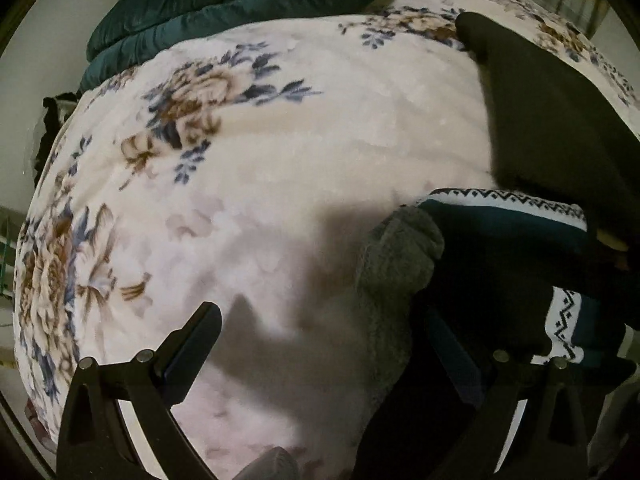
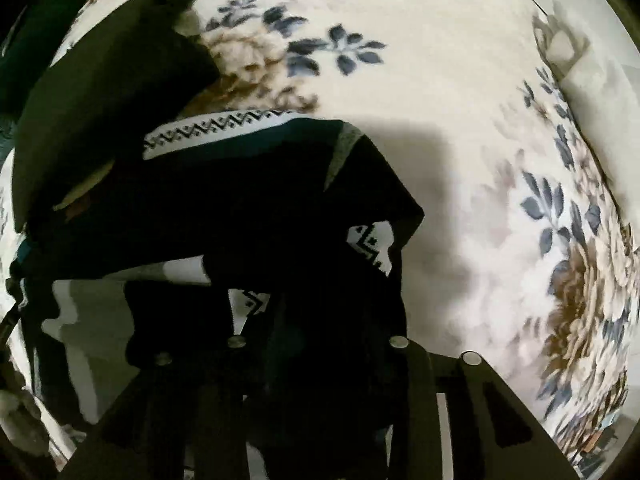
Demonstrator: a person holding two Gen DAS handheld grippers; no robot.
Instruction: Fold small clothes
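Lower right of frame: left gripper [image 1: 326,344] spread beside soft, limp sweater [image 1: 504,228]; right gripper [image 2: 312,300] pinching its hem; grasp edges.

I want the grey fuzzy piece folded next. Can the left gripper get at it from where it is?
Probably yes. The left gripper is open and the grey fuzzy piece lies just ahead between its fingers on the floral blanket, uncovered, though the dark patterned garment borders its right side.

— What lay under it all?
— A bed with a cream floral blanket [image 1: 320,128], brown and blue blooms.
— Beyond that?
— A dark green quilt [image 1: 224,4], a pale wall [image 1: 60,40], hard shadows.
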